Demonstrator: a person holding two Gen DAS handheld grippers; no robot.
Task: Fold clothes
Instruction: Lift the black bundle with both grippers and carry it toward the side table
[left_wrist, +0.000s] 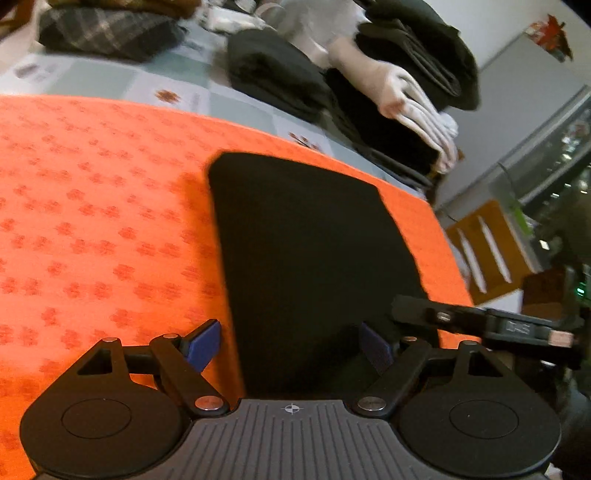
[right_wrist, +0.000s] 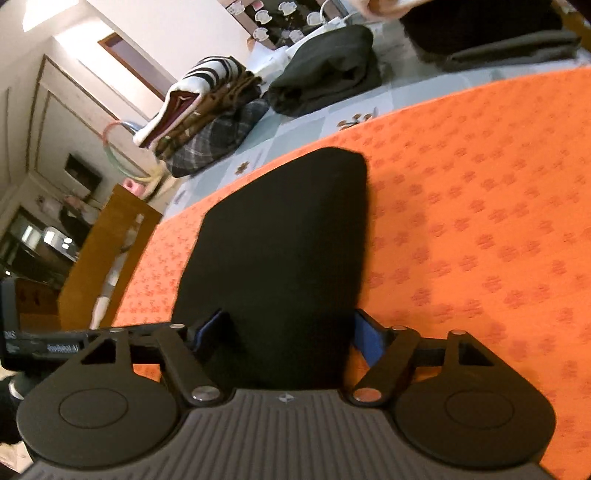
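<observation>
A black garment (left_wrist: 310, 258) lies folded into a flat, smooth rectangle on the orange patterned cloth (left_wrist: 92, 221). My left gripper (left_wrist: 290, 347) is open at its near end, with one blue pad over the cloth to the left and the other over the black fabric. In the right wrist view the same garment (right_wrist: 280, 240) runs away from my right gripper (right_wrist: 288, 334), which is open and straddles the near end. Neither gripper holds fabric. The right gripper's body (left_wrist: 480, 325) shows at the right edge of the left wrist view.
Stacks of folded clothes line the far side of the table: a plaid pile (left_wrist: 107, 33), dark piles (left_wrist: 273, 74) and a striped pile (right_wrist: 207, 96). Something white, perhaps a gloved hand (left_wrist: 413, 107), rests on a dark stack. A wooden chair (right_wrist: 107, 251) stands beyond the table edge.
</observation>
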